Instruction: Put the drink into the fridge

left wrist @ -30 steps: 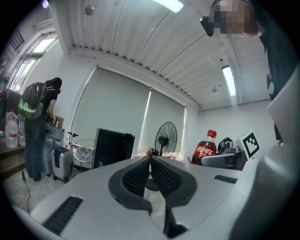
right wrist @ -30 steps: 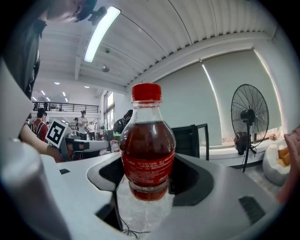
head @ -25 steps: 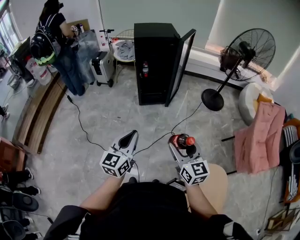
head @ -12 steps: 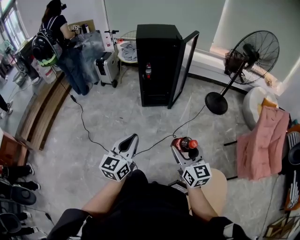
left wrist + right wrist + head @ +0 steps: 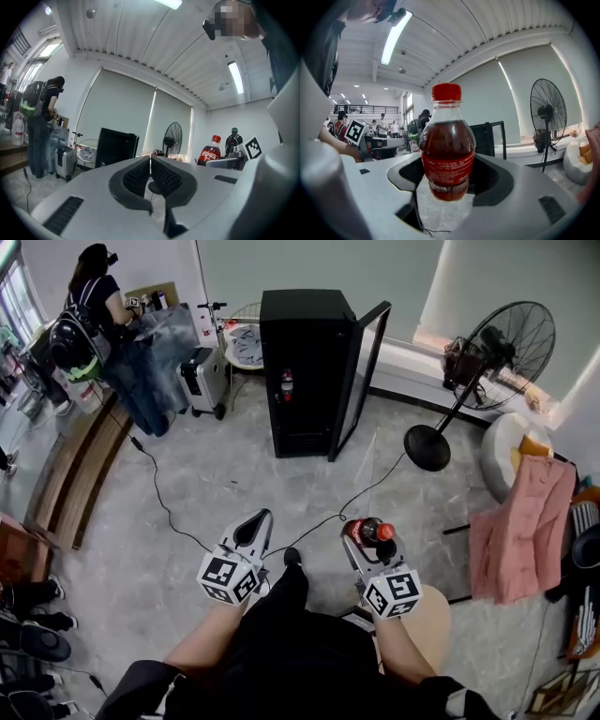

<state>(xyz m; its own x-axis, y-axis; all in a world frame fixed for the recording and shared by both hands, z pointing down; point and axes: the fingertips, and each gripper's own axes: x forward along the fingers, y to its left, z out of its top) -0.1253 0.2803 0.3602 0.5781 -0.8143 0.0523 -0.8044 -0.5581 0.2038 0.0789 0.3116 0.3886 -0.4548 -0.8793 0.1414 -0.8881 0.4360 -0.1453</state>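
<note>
Jaws of right gripper (image 5: pixel 364 538) clamp the drink (image 5: pixel 446 150), upright, cap up; left gripper (image 5: pixel 259 519) jaws pressed together, empty; fridge (image 5: pixel 298 362) straight ahead, door open, well apart

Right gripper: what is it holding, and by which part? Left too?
The right gripper grips the cola bottle by its lower body, around the label. The left gripper is shut, empty.

Looks like an open lab/office hall: strip lights (image 5: pixel 396 35) on ribbed ceiling (image 5: pixel 126 37), roller blinds (image 5: pixel 119 112), stone floor (image 5: pixel 234 474) with loose cable (image 5: pixel 167 512), pedestal fan (image 5: pixel 506 341), suitcase (image 5: pixel 203 381), freestanding black fridge (image 5: pixel 300 371).
</note>
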